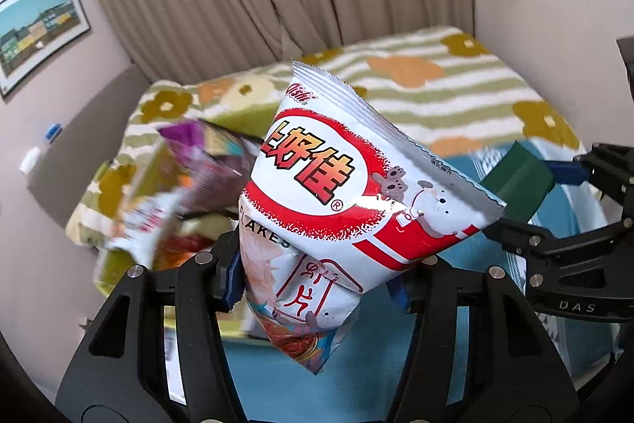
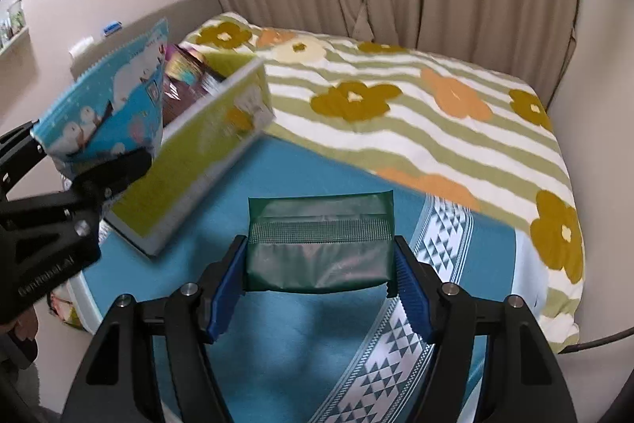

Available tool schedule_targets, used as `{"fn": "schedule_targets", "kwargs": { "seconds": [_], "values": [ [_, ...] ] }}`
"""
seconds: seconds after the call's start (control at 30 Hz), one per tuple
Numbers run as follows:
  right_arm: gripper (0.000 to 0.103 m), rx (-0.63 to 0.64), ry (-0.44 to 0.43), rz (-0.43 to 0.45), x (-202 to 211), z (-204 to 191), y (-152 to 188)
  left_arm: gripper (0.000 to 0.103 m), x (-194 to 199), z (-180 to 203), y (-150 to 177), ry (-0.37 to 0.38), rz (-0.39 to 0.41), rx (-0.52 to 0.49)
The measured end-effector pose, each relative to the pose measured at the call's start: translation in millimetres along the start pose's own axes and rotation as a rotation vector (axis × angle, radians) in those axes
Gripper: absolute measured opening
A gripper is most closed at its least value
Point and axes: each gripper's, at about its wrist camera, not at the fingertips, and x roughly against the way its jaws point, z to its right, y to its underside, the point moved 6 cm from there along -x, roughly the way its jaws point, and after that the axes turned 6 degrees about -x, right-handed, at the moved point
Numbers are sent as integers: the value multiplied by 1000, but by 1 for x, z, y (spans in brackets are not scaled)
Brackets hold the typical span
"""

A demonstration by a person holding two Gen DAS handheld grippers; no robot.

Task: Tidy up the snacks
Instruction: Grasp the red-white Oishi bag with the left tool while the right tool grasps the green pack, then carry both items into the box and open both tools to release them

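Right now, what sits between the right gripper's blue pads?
In the right wrist view, a dark green packet spans the gap of the right gripper, and both pads press on its ends. Nothing else lies there.

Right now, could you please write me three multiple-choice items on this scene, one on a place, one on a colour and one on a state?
1. Where does the yellow-green box stand?
A. on the blue cloth, left of the right gripper
B. on a wall shelf
C. between the right gripper's fingers

2. What colour is the packet in the right gripper?
A. orange
B. dark green
C. pink

3. What is the state of the left gripper?
A. wide open and empty
B. resting on the quilt
C. shut on the white and red snack bag

Answers: 1 A, the right wrist view shows the box on the blue cloth to the left. 2 B, the packet is dark green in both views. 3 C, the fingers press the bag's lower part.
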Motion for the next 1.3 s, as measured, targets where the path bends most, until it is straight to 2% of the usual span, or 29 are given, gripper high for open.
{"fn": "schedule_targets", "kwargs": {
  "seconds": [0.23,0.33,0.5,0.67,0.8,0.97,1.03,1.07,1.1,1.13,1.3],
  "values": [
    [65,27,-69,63,23,-48,-44,52,19,-69,-23,-48,31,34],
    [65,36,-99,86,22,-77,-62,52,11,-102,-28,-67,33,36],
    [65,44,-109,99,6,-127,-86,52,-13,-155,-34,-54,24,9],
    [65,-7,-98,82,-22,-165,-107,52,-45,-201,-39,-20,15,-15],
    [65,-60,-75,58,-43,-187,-116,52,-80,-227,-33,50,-31,-21],
    [65,-107,-37,24,-64,-202,-117,53,-117,-241,-20,146,-92,-18],
    [65,-121,-28,13,-69,-206,-116,60,-126,-245,-15,175,-107,-8],
    [65,-125,-24,7,-72,-208,-115,69,-130,-247,-12,190,-117,-4],
    [65,-127,-17,3,-74,-209,-114,96,-133,-248,-11,200,-126,-5],
    [65,-129,-6,-2,-76,-211,-113,102,-134,-249,-10,205,-123,-6],
    [65,-158,22,-8,-80,-214,-111,102,-124,-257,-7,264,-95,-7]
  ]
}}
